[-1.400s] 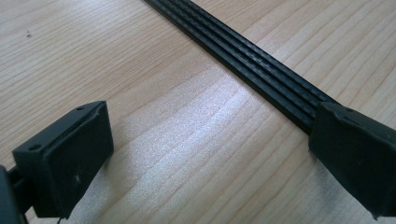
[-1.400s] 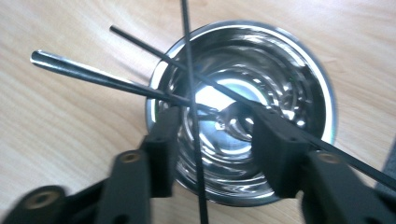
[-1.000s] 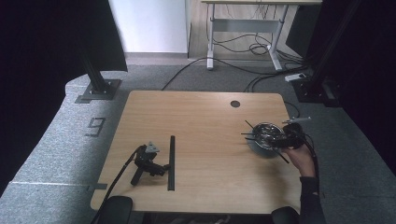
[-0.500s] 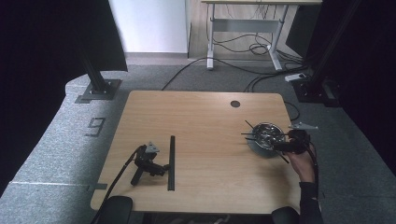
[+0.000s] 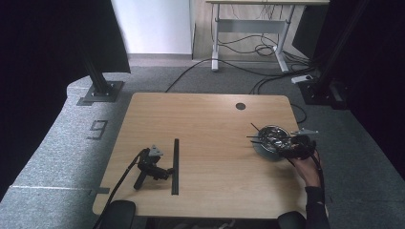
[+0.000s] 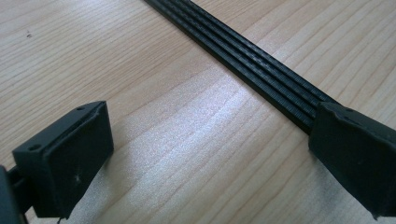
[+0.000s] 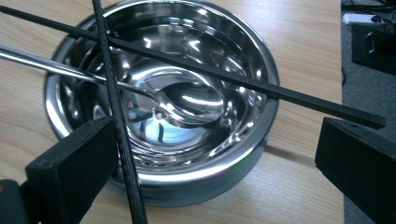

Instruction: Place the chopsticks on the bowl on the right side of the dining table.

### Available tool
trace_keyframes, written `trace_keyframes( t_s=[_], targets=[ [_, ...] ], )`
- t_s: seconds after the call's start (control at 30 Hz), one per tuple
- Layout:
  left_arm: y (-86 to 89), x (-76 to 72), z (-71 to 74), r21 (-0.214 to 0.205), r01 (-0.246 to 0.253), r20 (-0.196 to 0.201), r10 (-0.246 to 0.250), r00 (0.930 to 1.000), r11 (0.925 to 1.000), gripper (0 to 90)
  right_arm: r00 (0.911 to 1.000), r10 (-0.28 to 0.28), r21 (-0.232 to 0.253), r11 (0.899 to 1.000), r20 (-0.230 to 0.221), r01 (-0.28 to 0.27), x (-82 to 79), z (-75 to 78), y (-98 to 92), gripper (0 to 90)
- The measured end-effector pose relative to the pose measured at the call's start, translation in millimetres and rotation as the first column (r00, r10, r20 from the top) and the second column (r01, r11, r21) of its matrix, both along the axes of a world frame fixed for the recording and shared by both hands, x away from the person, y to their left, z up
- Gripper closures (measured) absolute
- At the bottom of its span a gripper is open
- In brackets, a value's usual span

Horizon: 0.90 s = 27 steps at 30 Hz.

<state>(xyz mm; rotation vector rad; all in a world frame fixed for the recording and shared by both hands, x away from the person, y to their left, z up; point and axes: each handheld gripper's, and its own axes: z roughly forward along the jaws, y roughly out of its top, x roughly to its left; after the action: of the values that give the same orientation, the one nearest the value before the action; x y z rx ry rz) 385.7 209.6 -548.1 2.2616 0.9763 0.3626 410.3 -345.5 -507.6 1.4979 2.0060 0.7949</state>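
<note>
Steel gleams from the bowl (image 7: 163, 100) right in front of your right gripper (image 7: 219, 158), whose black jaws stand spread wide with nothing pressed between them; they have just finished opening. A spoon (image 7: 187, 100) lies inside the bowl, its scoop resting on the bottom and its handle running out over the rim toward 9 o'clock in the right gripper view. Two black chopsticks lie across the bowl's rim: one chopstick (image 7: 243, 83) crosses from 10 o'clock to 4 o'clock, its tip reaching past the rim beside the far jaw, and the other chopstick (image 7: 114, 112) runs from 12 o'clock down to 6 o'clock, passing just beside the near jaw. In the high view the bowl (image 5: 271, 139) sits on the wooden table (image 5: 205, 124) at about 3 o'clock, near the edge, with your right hand (image 5: 305, 164) and its gripper (image 5: 292, 149) just beside it at 4 o'clock. Your left gripper (image 5: 160, 171) lies on the table at about 7 o'clock, well apart from the bowl. Its jaws are also spread, gripping nothing, and a flat black ribbed strip (image 6: 252, 65) lies on the wood just ahead, touching one jaw.
</note>
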Motion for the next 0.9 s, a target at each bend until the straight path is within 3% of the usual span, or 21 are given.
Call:
trace_keyframes(
  t_s=[0.53, 0.77, 0.9],
  targets=[
    [0.0, 0.0, 0.0, 0.000, 0.000, 0.000, 0.000, 1.0000, 1.0000, 0.0, 0.9954, -0.094, 0.005, 0.996, 0.019, 0.093, -2.7, -0.6, -25.1, 0.8],
    [0.0, 0.0, 0.0, 0.000, 0.000, 0.000, 0.000, 1.0000, 1.0000, 0.0, 0.9857, -0.165, -0.035, 0.985, 0.031, 0.166, -4.0, -0.9, -36.1, 0.8],
    [0.0, 0.0, 0.0, 0.000, 0.000, 0.000, 0.000, 1.0000, 1.0000, 0.0, 0.9791, -0.201, -0.029, 0.979, 0.033, 0.202, -4.7, -4.3, -42.7, 0.8]
  ],
)
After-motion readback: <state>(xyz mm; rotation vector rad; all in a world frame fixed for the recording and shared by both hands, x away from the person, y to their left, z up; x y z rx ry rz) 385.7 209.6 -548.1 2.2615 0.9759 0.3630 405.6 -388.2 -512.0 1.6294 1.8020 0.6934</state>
